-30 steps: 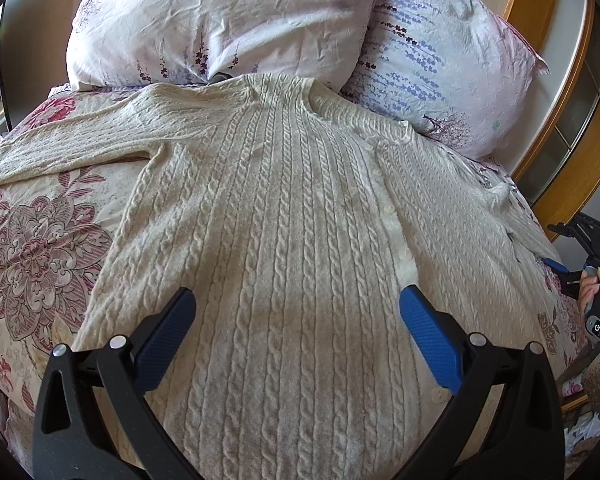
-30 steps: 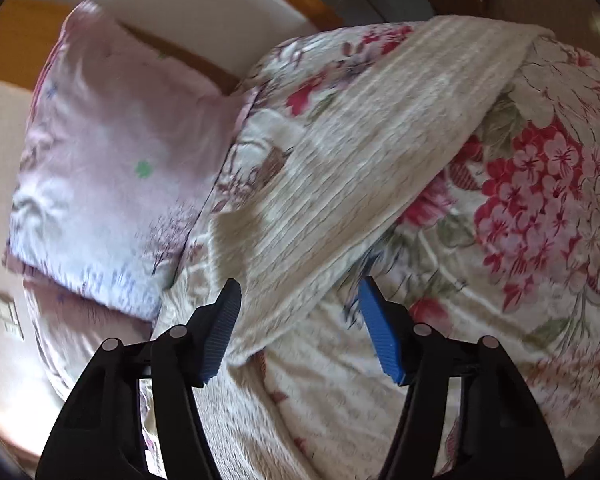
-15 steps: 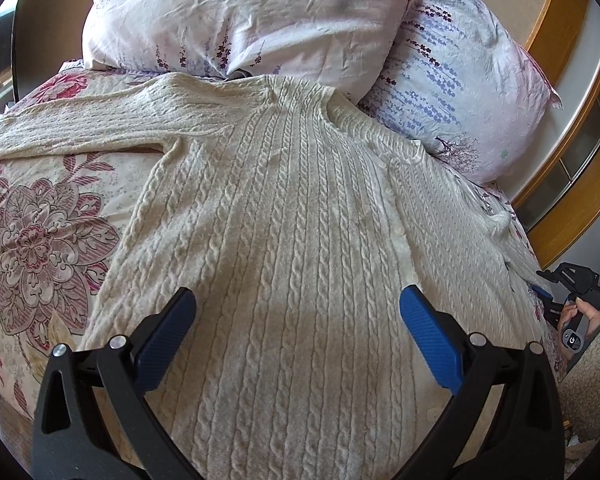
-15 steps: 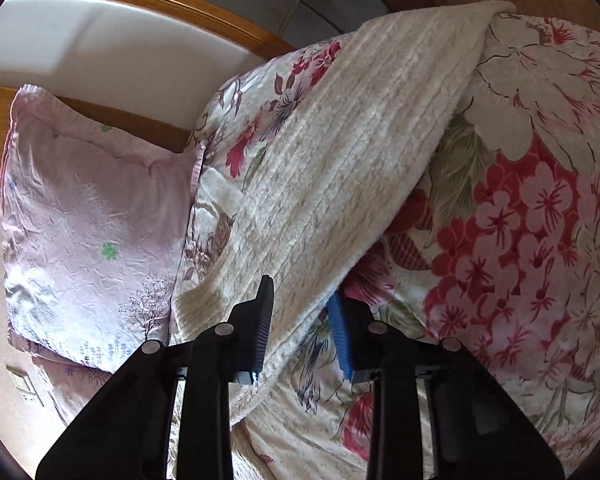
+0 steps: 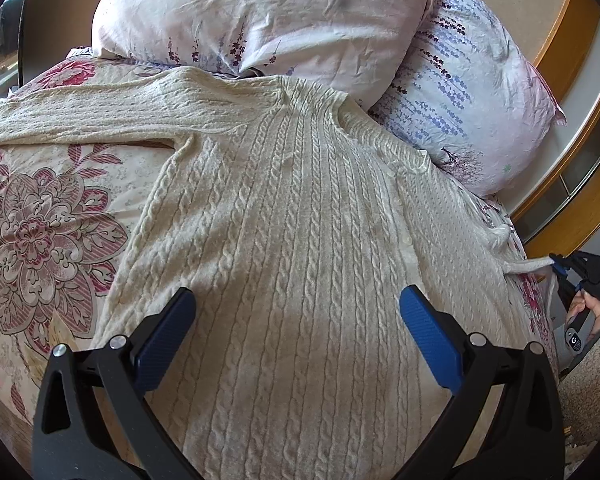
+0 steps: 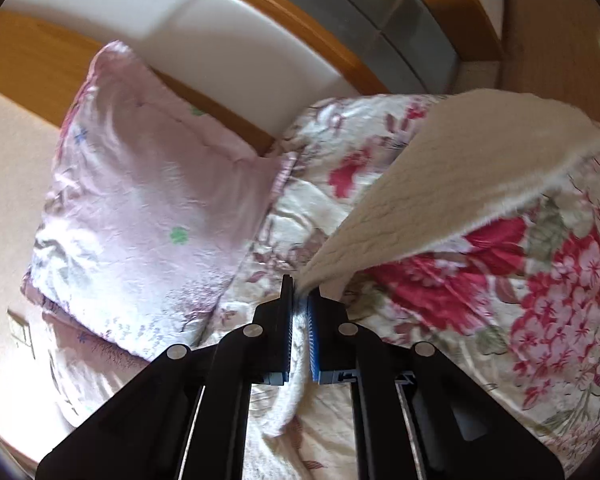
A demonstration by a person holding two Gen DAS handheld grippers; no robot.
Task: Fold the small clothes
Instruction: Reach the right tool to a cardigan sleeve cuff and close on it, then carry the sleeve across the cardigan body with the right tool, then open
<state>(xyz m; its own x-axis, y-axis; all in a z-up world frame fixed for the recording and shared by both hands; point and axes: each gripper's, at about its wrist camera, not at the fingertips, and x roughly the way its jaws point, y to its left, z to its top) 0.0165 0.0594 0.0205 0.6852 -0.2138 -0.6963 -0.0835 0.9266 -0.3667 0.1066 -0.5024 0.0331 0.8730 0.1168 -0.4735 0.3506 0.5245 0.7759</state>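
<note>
While the cardigan [image 5: 284, 240] lies flat on the bed [image 5: 48, 216], buttons up, left gripper [image 5: 296, 328] hovers over its hem w/ jaws wide apart, touching nothing.

Right view: right gripper [image 6: 299, 312] is clamped on the sleeve [image 6: 452, 184], lifted off the bed. Step looks like sleeve fold; next needs carrying it across the body.

- Bright daylight fills both views; a soft shadow falls on the cardigan [image 5: 284, 240] between the left tool's [image 5: 296, 312] fingers.
- Fisheye bending curves the headboard [image 6: 236, 36] and darkens the corners of each frame.
- The left wrist view is sharp.
- The right wrist view is softer: the lifted sleeve [image 6: 460, 184] and floral bedspread [image 6: 540, 280] smear, and the pillow [image 6: 148, 184] is washed out at lower left.
</note>
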